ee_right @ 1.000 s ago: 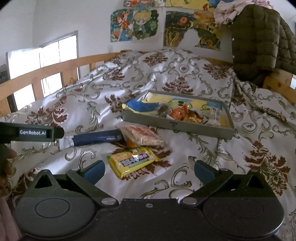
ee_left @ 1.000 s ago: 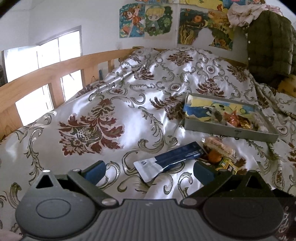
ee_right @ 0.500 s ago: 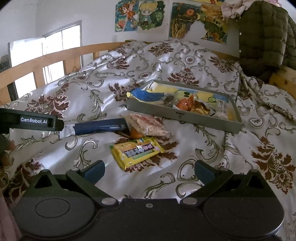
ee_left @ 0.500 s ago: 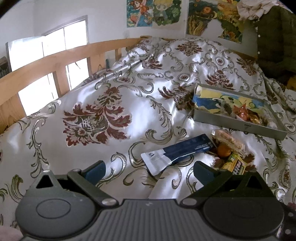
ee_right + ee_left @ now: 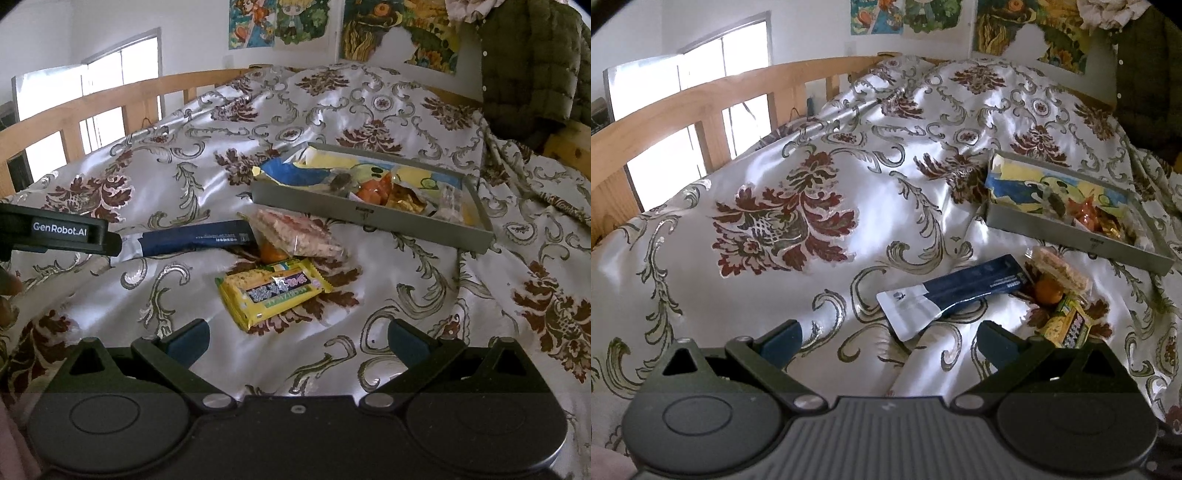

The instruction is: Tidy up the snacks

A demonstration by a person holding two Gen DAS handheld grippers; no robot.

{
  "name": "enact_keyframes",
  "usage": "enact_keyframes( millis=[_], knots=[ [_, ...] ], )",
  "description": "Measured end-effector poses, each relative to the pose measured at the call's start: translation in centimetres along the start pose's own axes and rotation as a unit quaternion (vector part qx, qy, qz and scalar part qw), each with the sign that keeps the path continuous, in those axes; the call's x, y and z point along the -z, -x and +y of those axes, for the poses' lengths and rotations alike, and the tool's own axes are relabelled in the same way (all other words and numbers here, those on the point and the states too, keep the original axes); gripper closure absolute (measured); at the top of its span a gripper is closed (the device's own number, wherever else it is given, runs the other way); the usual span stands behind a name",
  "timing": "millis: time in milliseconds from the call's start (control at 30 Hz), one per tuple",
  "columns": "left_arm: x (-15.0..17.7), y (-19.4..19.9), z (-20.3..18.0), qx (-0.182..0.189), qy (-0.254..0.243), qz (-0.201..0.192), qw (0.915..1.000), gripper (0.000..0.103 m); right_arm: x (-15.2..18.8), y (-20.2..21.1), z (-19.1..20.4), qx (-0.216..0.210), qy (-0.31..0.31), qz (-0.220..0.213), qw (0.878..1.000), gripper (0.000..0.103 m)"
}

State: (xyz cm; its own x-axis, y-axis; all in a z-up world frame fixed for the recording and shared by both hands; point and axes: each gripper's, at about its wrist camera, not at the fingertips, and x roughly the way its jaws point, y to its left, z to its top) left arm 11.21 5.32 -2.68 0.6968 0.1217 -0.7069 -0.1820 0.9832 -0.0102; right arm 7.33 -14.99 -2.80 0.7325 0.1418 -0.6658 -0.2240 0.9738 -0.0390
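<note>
**Snacks loose on the bed beside a grey tray**

Four snacks are seen lying on the patterned bedspread (image 5: 424, 110), just in front of the grey tray (image 5: 369, 216): a yellow packet (image 5: 271, 291) nearest the right gripper (image 5: 295, 341), a clear-wrapped bar (image 5: 299, 236) behind it, a small orange item (image 5: 271, 253) partly tucked beneath that bar, and a long navy pouch (image 5: 955, 290) to the left. The tray is already filled with several wrapped sweets (the kinds cannot be told) laid over a blue-and-yellow bag (image 5: 295, 173).

The jaws of the right gripper are held wide apart with nothing between them. The left gripper (image 5: 888, 341) is likewise spread wide and empty, with the pouch's pale end lying near its fingers. A wooden bed rail (image 5: 701, 103) is seen at the left.
</note>
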Motion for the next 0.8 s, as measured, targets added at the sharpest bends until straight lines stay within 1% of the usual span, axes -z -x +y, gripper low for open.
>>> enact_keyframes(
  millis=[800],
  knots=[
    [-0.09,-0.29,0.02,-0.002,-0.002,0.004,1.0000,0.000,-0.06,-0.30,-0.25,0.002,-0.004,0.001,1.000,0.001]
  ],
)
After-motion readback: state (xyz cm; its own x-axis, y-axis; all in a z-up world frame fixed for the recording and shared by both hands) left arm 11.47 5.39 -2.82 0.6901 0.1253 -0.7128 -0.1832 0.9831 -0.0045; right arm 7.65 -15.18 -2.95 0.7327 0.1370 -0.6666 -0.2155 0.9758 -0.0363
